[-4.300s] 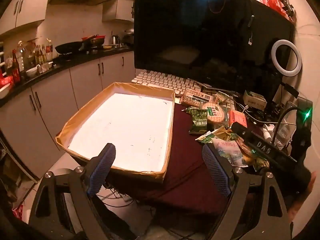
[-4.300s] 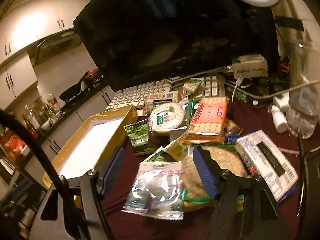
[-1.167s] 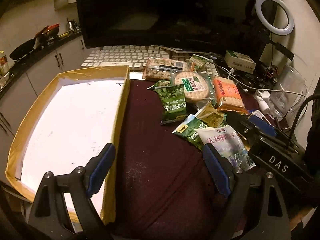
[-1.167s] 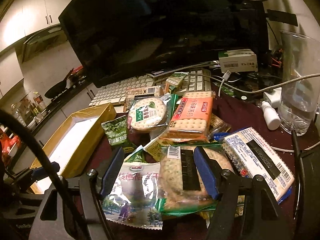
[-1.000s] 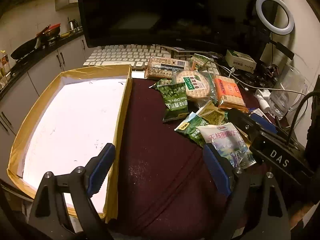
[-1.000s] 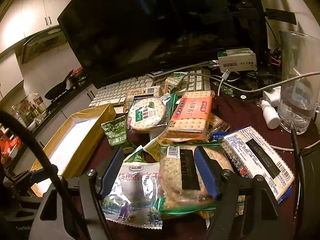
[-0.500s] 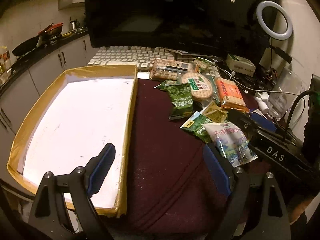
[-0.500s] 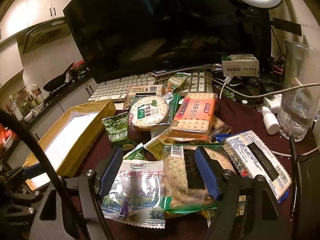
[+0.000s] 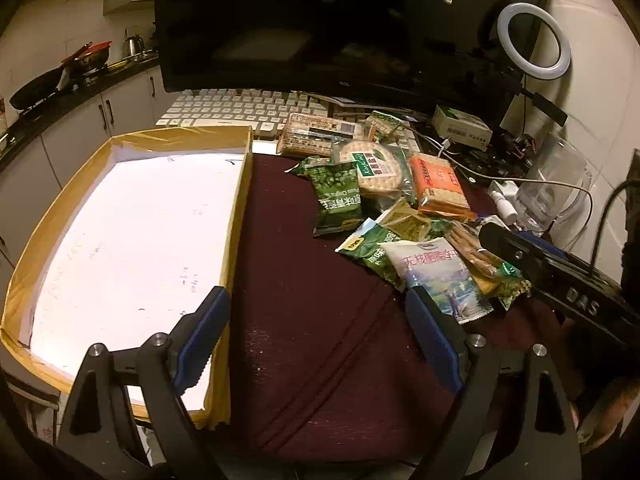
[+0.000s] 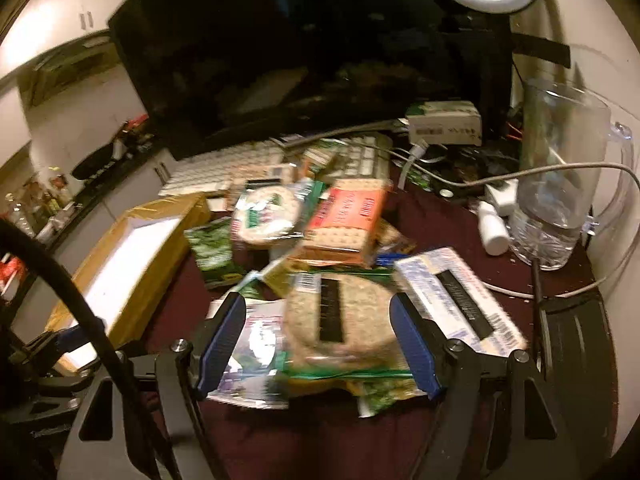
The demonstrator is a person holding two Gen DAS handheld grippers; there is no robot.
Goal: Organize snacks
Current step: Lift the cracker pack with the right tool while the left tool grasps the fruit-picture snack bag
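Observation:
A heap of snack packets lies on the dark red cloth: a green pea bag (image 9: 337, 196), a round cracker pack (image 9: 374, 168), an orange cracker pack (image 9: 438, 184) and a pale blue-white bag (image 9: 436, 276). My left gripper (image 9: 320, 344) hangs open over bare cloth between the shallow cardboard box (image 9: 236, 216) and the heap. My right gripper (image 10: 320, 344) is open and straddles a round cracker pack (image 10: 336, 316), with a silvery bag (image 10: 252, 344) under its left finger. A white barcode pack (image 10: 460, 300) lies just right of it. The right wrist view is blurred.
A white keyboard (image 9: 232, 108) and a big dark monitor (image 9: 340, 20) stand behind the snacks. A glass jug (image 10: 560, 184), cables, a small white bottle (image 10: 494, 228) and a ring light (image 9: 534, 42) crowd the right side. Kitchen counters (image 9: 60, 92) run along the left.
My right gripper has dropped lower and closer over the round cracker pack, blurring its view. My left gripper has drifted slightly right, with the box shifting left in its view. Both stay open.

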